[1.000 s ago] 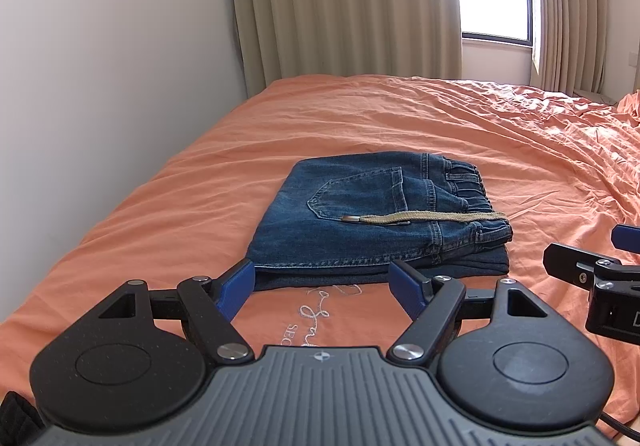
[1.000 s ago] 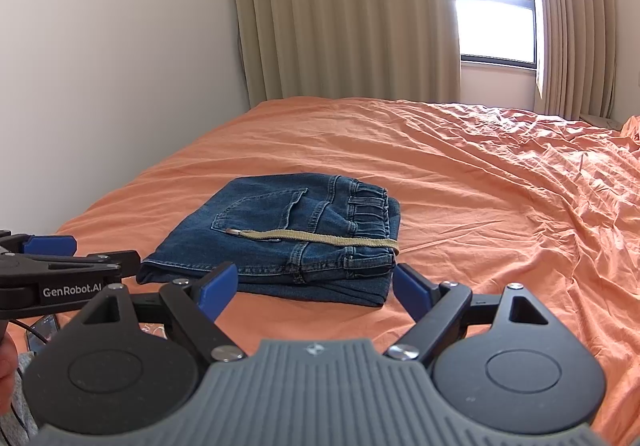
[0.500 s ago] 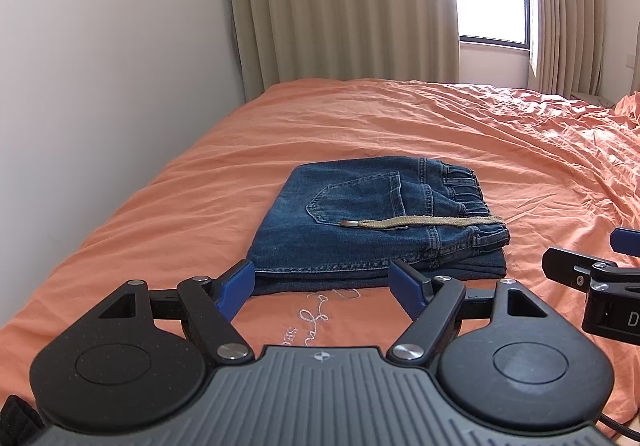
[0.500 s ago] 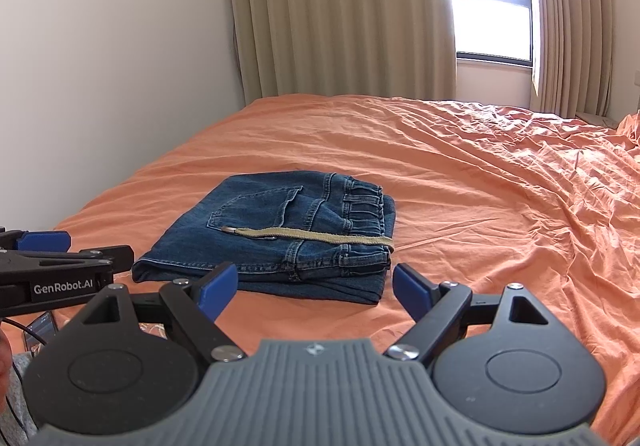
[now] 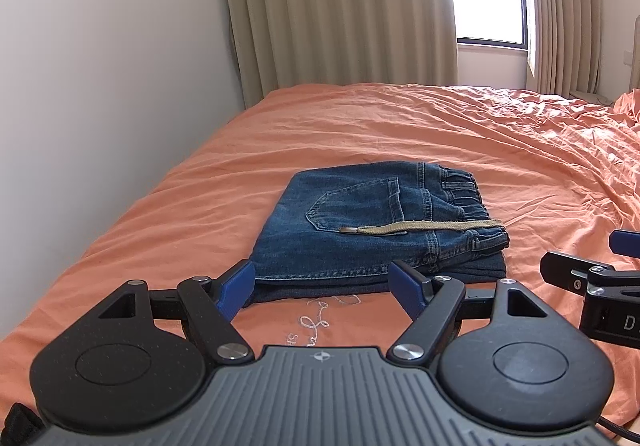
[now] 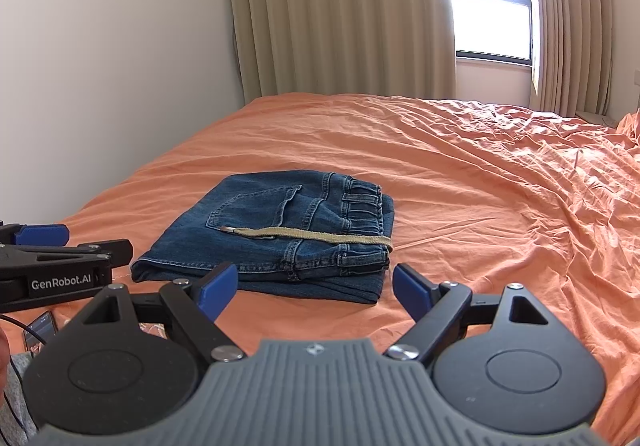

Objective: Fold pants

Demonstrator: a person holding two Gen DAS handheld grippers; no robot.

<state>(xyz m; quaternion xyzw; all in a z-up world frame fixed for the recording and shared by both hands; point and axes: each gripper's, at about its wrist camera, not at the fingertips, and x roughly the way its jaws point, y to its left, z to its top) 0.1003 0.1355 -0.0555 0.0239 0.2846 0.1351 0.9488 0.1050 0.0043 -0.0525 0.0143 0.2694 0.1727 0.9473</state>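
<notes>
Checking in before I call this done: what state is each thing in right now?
jeans: folded into a compact stack, lying flat on the bed, not held.
drawstring: loose, lying across the top of the stack.
left hand-held gripper: open, empty, short of the jeans.
right hand-held gripper: open, empty.
curtains: partly drawn, window showing.
bedsheet: wrinkled.

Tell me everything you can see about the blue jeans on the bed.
The jeans are dark blue denim, folded into a flat, layered rectangle. A back pocket faces up, the gathered waistband with belt loops lies at the right, and a beige drawstring with a metal tip rests across the top. They lie on the orange sheet; neither gripper touches them.
</notes>
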